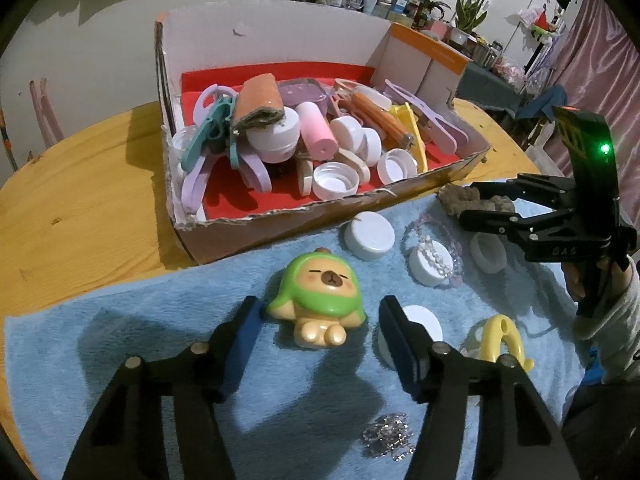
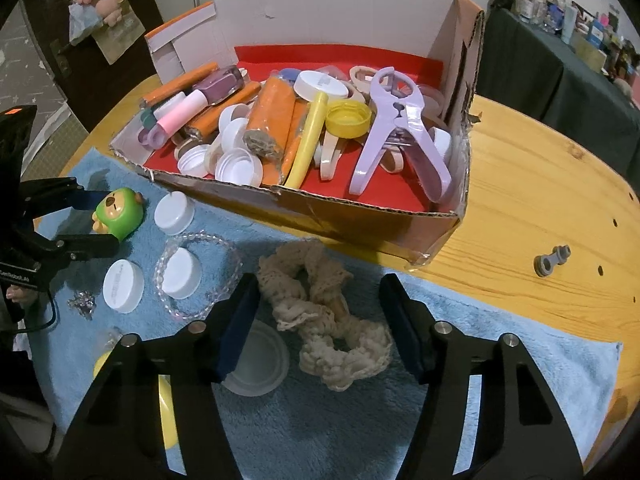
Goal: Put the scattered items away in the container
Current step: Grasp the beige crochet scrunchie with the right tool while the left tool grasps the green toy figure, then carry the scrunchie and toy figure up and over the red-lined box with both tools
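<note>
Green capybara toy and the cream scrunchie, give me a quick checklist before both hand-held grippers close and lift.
1. Green capybara toy lies between the left hand-held gripper fingers: ok.
2. Left pads touching the toy: not ok, gaps show on both sides.
3. Cream scrunchie sits between the right hand-held gripper fingers: ok.
4. Right pads pressing the scrunchie: not ok, the right pad stands clear.
5. White cap beside the left gripper's right finger clear of the grasp: cannot tell.
6. Cardboard box has room for both: ok, red floor shows near the front wall.
</note>
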`<state>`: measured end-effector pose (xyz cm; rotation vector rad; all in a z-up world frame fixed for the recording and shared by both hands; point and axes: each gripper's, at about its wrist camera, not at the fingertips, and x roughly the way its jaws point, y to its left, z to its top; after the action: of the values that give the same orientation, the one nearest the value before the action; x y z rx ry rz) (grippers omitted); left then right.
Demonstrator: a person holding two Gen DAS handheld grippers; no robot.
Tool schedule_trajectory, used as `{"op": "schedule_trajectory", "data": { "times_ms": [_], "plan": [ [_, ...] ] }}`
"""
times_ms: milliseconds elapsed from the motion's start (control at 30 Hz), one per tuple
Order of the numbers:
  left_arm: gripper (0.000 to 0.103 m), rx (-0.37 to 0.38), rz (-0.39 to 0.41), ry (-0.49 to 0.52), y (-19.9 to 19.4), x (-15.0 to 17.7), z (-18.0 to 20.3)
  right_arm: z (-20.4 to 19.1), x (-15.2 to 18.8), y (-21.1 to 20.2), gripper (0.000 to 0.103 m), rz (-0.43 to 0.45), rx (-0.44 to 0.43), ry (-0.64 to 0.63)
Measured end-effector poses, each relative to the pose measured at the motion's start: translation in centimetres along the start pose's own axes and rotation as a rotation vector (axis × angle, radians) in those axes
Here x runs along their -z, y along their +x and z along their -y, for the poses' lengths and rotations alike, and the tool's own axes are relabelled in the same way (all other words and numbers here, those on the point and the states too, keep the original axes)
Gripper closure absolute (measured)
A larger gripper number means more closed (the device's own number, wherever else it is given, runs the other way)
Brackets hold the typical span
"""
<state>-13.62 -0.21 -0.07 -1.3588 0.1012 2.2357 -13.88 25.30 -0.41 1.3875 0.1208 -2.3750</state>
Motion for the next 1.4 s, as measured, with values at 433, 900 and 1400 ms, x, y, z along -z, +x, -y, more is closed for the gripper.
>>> {"op": "schedule_trajectory", "data": {
  "times_ms": [433, 900, 1400],
  "plan": [
    [0.053, 0.003, 0.016, -0.013, -0.2, 0.2, -0.1, -0.1, 0.1, -0.1, 0.069, 0.035, 0.017, -0.023],
    [0.054, 0.004, 0.053, -0.014, -1.3, 0.0, 0.0, -0.7, 0.0, -1.1, 0.071, 0.076, 0.019, -0.021],
    [0.054, 0.013, 0.071, -0.019, -1.9, 0.0, 0.2, -1.1, 0.0, -2.1, 0.071, 0.103, 0.0, -0.014]
  ]
}}
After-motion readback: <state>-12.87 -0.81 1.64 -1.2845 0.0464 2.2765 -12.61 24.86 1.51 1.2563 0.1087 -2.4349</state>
